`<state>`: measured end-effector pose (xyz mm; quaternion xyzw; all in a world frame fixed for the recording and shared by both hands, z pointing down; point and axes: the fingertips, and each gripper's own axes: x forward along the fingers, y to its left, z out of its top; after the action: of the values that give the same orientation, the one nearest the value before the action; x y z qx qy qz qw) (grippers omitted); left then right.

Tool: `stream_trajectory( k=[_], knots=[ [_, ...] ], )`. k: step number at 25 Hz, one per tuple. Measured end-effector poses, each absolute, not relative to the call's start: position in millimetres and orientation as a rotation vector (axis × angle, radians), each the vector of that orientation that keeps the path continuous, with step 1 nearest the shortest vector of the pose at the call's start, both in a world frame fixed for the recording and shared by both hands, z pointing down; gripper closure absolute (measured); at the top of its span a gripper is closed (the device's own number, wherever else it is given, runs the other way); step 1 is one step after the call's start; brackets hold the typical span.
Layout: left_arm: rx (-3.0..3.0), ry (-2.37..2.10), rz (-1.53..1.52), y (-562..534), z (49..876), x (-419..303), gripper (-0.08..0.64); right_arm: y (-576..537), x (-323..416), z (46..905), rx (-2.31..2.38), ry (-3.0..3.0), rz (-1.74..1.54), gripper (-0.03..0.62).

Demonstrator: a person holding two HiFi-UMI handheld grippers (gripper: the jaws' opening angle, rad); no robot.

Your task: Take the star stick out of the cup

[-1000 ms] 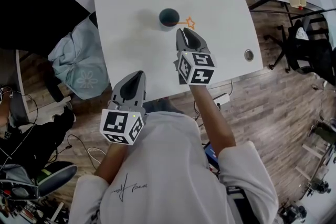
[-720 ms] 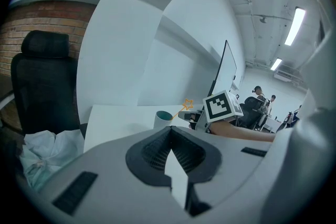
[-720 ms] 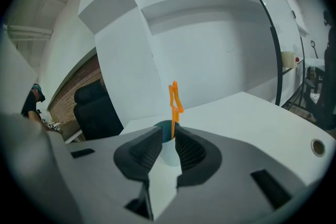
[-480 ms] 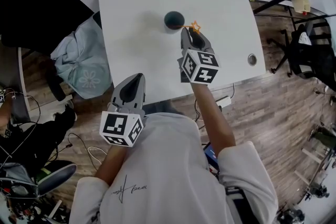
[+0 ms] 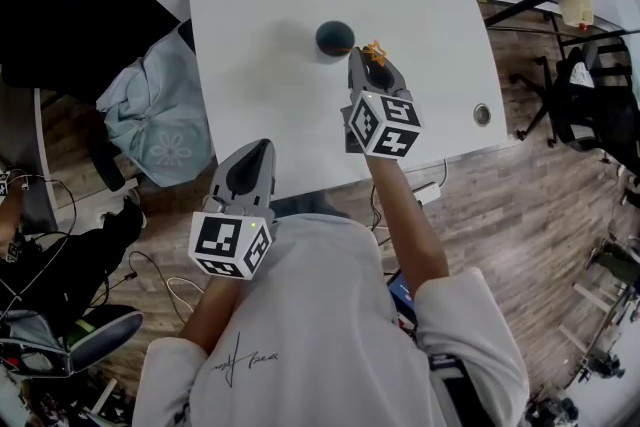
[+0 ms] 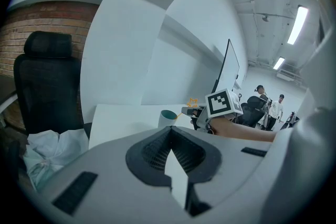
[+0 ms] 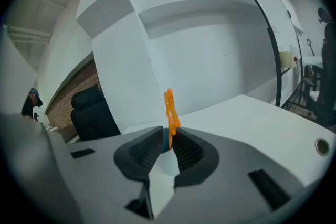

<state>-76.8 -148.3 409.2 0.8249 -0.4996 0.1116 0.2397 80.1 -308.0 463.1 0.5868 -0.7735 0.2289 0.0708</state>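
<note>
My right hand-held gripper (image 5: 368,58) has advanced and clenched on the star stick (image 5: 375,48), which still leans from the cup (image 5: 334,38). I judge that lifting comes next. My left hand-held gripper (image 5: 260,151) idles, clenched on nothing.

No words, brands or numbers can be read. Black-and-white square markers cover the left cube (image 5: 232,245) on the left claw (image 5: 262,145) and the right cube (image 5: 381,125) on the right claw (image 5: 362,53). A small dark script print (image 5: 238,355) on the person's white shirt (image 5: 330,315) is too small to read. A pale flower motif (image 5: 168,150) marks the light blue cloth (image 5: 140,95).
</note>
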Motion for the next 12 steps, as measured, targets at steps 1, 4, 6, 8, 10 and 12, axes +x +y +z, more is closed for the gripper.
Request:
stream_trajectory(
  k=[1, 4, 6, 8, 10, 12],
  knots=[
    [2.256, -1.368, 0.305, -148.3, 409.1, -77.0, 0.556, -308.2, 80.6, 462.0, 1.768, -2.326, 0.687, 0.531],
    [2.254, -1.370, 0.305, -148.7, 409.7, -78.3, 0.557, -308.1, 81.2, 460.3, 1.776, -2.329, 0.685, 0.555],
    [2.252, -1.368, 0.306, -148.4, 411.7, -78.6, 0.557, -307.1, 80.5, 461.1, 1.775, -2.332, 0.686, 0.555],
    [2.252, -1.364, 0.306, -148.3, 413.0, -77.5, 0.557, -306.2, 80.0, 462.7, 1.773, -2.333, 0.688, 0.555],
    [2.252, -1.358, 0.306, -148.3, 413.5, -75.7, 0.557, -305.4, 80.4, 464.2, 1.771, -2.329, 0.692, 0.555],
    [2.252, -1.354, 0.307, -148.3, 413.2, -74.5, 0.557, -304.6, 81.1, 464.4, 1.772, -2.325, 0.693, 0.562]
  ],
)
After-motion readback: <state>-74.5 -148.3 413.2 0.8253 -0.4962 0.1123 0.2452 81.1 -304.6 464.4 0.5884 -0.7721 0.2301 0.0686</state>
